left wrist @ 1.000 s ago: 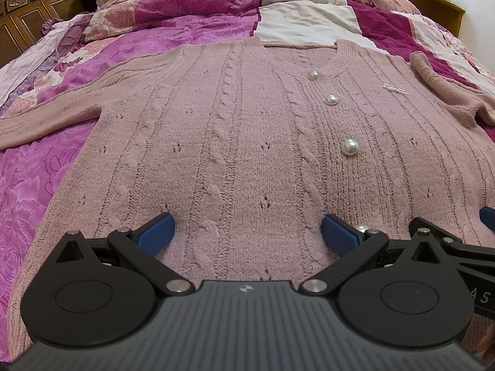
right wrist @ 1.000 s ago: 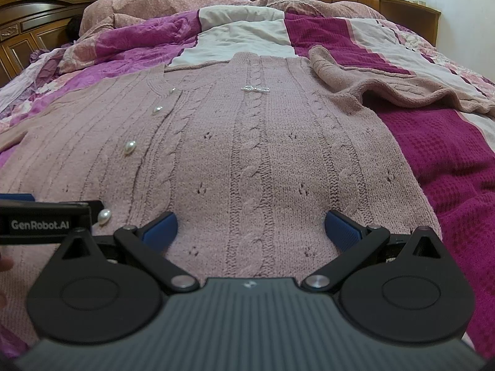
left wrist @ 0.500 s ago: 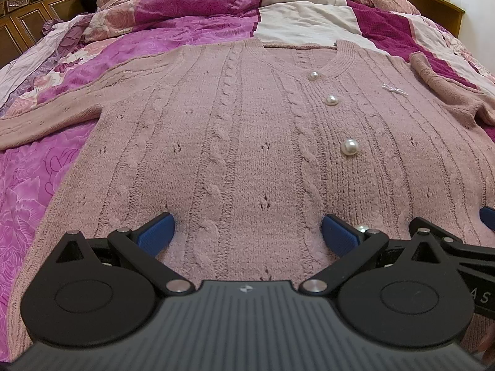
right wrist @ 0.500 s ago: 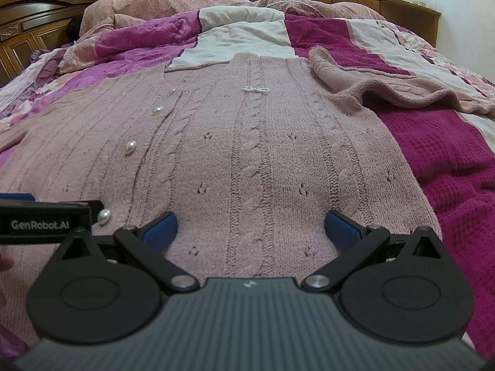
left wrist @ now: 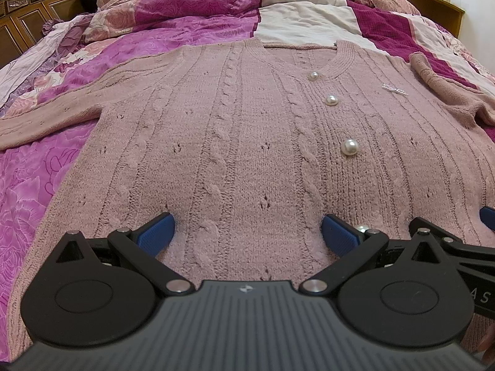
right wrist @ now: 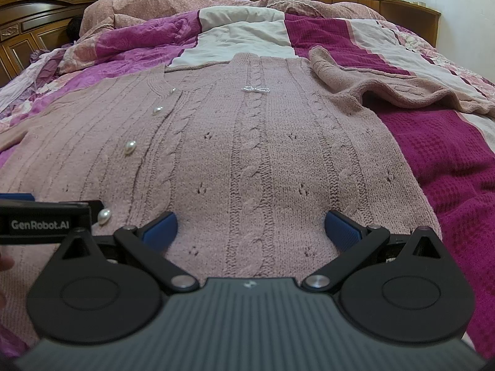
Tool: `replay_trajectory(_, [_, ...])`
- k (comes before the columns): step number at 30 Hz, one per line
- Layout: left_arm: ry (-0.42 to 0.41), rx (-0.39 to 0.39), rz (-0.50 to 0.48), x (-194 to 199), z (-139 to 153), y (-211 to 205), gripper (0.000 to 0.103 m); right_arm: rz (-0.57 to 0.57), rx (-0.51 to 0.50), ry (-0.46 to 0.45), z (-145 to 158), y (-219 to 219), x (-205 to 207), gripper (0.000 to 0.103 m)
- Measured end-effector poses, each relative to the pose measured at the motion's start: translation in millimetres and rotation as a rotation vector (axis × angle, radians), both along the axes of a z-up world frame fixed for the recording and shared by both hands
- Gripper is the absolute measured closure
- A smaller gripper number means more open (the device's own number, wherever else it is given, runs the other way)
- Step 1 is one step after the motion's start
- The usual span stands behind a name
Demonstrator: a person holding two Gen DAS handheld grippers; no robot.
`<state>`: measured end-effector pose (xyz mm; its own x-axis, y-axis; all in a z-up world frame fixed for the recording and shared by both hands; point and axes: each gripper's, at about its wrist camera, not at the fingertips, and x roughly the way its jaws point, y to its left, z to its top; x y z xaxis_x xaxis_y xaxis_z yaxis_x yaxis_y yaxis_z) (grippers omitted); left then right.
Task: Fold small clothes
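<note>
A pink cable-knit cardigan [left wrist: 247, 142] with pearl buttons [left wrist: 349, 147] lies spread flat, front up, on the bed [right wrist: 448, 160], its hem toward the bed's near edge and its neckline toward the far end. The left gripper [left wrist: 247, 235] and the right gripper [right wrist: 249, 227] sit side by side over the hem, each with its blue fingers [left wrist: 156, 235] spread wide and holding nothing, the tips at the knit surface. One sleeve [right wrist: 355, 80] lies crumpled toward the bed's right edge
</note>
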<state>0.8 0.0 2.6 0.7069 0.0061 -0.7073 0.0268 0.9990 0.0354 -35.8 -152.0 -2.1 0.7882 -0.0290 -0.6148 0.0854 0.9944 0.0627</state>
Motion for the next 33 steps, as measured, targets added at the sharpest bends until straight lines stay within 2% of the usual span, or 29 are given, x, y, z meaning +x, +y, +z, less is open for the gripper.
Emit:
replay_trajectory(22, [-0.001,0.000,0.000,-0.3,-0.4,0.1,0.000,0.002,-0.001,0.010,1.4,-0.4,1.3,0.000])
replay_trajectory(33, [0.030,0.009,-0.018,5.5,8.6,0.5,0.000,0.026,0.023,0.062,8.4,-5.2,6.9,0.000])
